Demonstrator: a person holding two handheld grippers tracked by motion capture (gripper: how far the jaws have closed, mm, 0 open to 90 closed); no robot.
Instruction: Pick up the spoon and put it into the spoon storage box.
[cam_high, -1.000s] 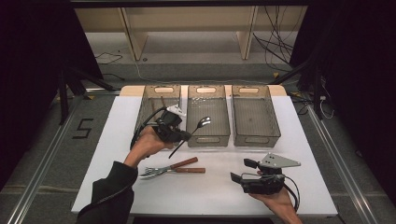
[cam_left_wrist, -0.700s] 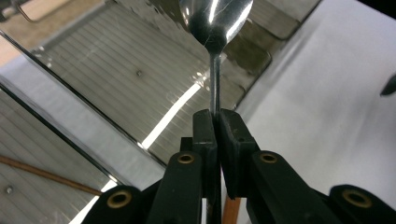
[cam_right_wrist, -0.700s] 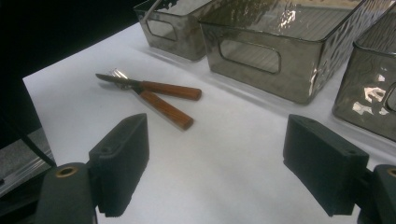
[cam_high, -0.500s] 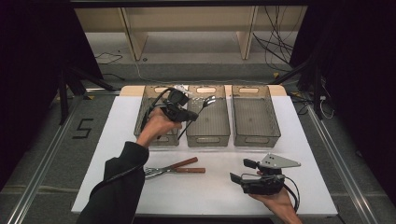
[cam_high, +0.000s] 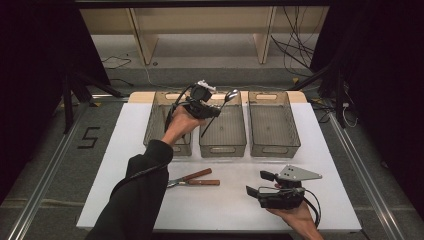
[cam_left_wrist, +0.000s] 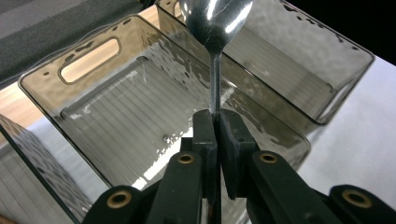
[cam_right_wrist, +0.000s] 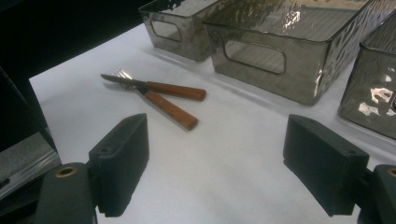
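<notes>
I hold the left gripper (cam_high: 212, 111) above the middle bin (cam_high: 223, 131), its fingers (cam_left_wrist: 205, 135) clenched on the thin neck of a metal spoon (cam_left_wrist: 215, 28). The spoon is off the bench, bowl toward 1 o'clock and handle slanting down over the bin's interior.

Risk 1: the grasp sits on a narrow, smooth stem. I judge the spoon could pivot or slip between the fingers if I tilt the gripper sharply.

Risk 2: a release from this height could let the spoon bounce off the bin's rim, or strike the left bin (cam_high: 167, 125) or right bin (cam_high: 273, 123), which stand just beside it.

The right gripper (cam_high: 259, 185) rests at 5 o'clock with its fingers (cam_right_wrist: 122, 158) released and nothing between them. A wooden-handled knife (cam_right_wrist: 154, 87) and fork (cam_right_wrist: 163, 106) lie crossed at 7 o'clock on the bench (cam_high: 125, 150).

Surface: white, matte and flat, on a wooden top. Room: dark curtains at both sides, grey floor, floor rails, a taped "5" (cam_high: 89, 137), loose cables and a pale shelf unit (cam_high: 200, 25) at 12 o'clock.
</notes>
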